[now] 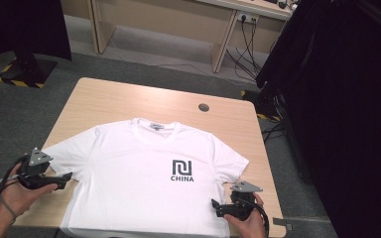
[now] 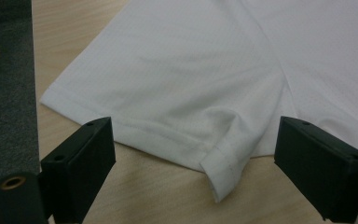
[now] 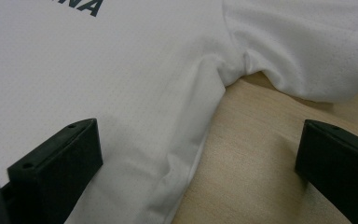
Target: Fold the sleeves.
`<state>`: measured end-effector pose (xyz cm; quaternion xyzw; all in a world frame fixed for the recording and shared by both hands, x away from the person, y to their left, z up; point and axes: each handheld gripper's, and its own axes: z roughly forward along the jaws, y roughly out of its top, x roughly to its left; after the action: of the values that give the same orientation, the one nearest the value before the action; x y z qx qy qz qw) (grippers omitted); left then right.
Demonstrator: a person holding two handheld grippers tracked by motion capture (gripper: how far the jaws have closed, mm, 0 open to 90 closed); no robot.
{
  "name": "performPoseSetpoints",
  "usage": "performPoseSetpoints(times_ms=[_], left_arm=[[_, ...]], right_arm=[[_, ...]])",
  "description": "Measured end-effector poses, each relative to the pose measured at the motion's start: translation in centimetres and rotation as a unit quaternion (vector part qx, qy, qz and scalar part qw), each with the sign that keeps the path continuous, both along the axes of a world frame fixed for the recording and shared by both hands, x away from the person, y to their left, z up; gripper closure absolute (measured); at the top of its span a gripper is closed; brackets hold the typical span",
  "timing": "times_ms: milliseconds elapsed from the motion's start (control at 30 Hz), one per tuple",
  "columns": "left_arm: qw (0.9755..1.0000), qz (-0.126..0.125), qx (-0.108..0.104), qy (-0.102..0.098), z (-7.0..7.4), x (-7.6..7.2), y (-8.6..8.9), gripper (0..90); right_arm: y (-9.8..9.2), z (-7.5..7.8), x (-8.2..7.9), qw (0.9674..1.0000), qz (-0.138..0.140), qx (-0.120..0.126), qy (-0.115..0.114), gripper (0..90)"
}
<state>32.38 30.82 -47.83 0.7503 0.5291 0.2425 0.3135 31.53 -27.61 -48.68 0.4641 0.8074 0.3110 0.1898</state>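
A white T-shirt (image 1: 139,183) lies flat and face up on the wooden table (image 1: 129,99), with a black logo and the word CHINA (image 1: 182,171) on its chest. My left gripper (image 1: 69,177) is at the table's left side, open, its jaws wide on either side of the left sleeve's hem corner (image 2: 221,163) without touching it. My right gripper (image 1: 214,206) is near the front right, also open. In the right gripper view, one jaw is over the shirt's body (image 3: 98,70) and the other over bare wood, with the side seam (image 3: 186,158) between them below the armpit.
The table has a round cable hole (image 1: 204,107) at its back right. Grey carpet surrounds it. A wooden desk (image 1: 218,29) with cables hanging stands behind. Dark equipment (image 1: 337,99) rises close on the right, and a black stand with a striped base (image 1: 25,69) is at the back left.
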Motion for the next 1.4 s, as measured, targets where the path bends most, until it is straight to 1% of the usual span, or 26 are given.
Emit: performPoseSetpoints(times_ms=[133, 267, 333, 433, 533, 600, 967, 1067, 1200, 1233, 1400], left_arm=[[1.0, 0.006, 0.003, 0.003, 0.1, 0.7, 0.2, 12.4], [0.9999, 0.01, 0.002, 0.003, 0.3, 1.8, 0.3, 12.7], [0.9999, 0.009, 0.001, 0.005, 0.3, 2.1, 0.4, 13.2], [0.9999, 0.01, 0.006, 0.006, 0.5, 2.6, 0.4, 13.9], [1.0, 0.007, 0.003, 0.006, 0.6, 3.2, 0.5, 14.1], [0.9999, 0.01, 0.011, 0.005, 0.5, 3.6, 0.5, 14.2], [0.9997, 0.016, 0.016, 0.007, 0.4, 4.5, 1.3, 14.2], [0.9995, 0.018, 0.022, 0.011, 0.2, 4.7, 1.5, 14.2], [0.9993, 0.023, 0.027, 0.01, 0.2, 5.2, 1.7, 14.1], [0.9992, 0.024, 0.03, 0.012, 0.2, 5.3, 1.8, 14.1], [0.999, 0.03, 0.027, 0.022, -0.3, 5.8, 2.2, 14.9]], right_arm=[[0.0, 0.0, 0.0, 1.0, 0.0, 0.001, -0.001, 0.7], [0.0, 0.0, 0.0, 1.0, 0.0, 0.001, -0.001, 0.7], [0.0, 0.0, 0.0, 1.0, 0.001, 0.0, -0.001, 0.7], [0.0, 0.0, 0.0, 1.0, 0.0, 0.0, 0.0, 0.7], [0.0, 0.0, 0.0, 1.0, 0.001, 0.0, 0.0, 0.7], [0.0, 0.0, 0.0, 1.0, 0.001, 0.0, -0.001, 0.7], [0.0, 0.0, 0.1, 1.0, 0.002, 0.001, -0.002, 0.7], [0.0, 0.0, 0.1, 1.0, 0.002, 0.001, -0.003, 0.7], [0.0, 0.0, 0.1, 1.0, 0.002, 0.002, -0.002, 0.7], [0.0, 0.0, 0.1, 1.0, 0.002, 0.002, -0.002, 0.7], [0.0, -0.1, 0.1, 1.0, 0.003, 0.001, -0.003, 0.7]])
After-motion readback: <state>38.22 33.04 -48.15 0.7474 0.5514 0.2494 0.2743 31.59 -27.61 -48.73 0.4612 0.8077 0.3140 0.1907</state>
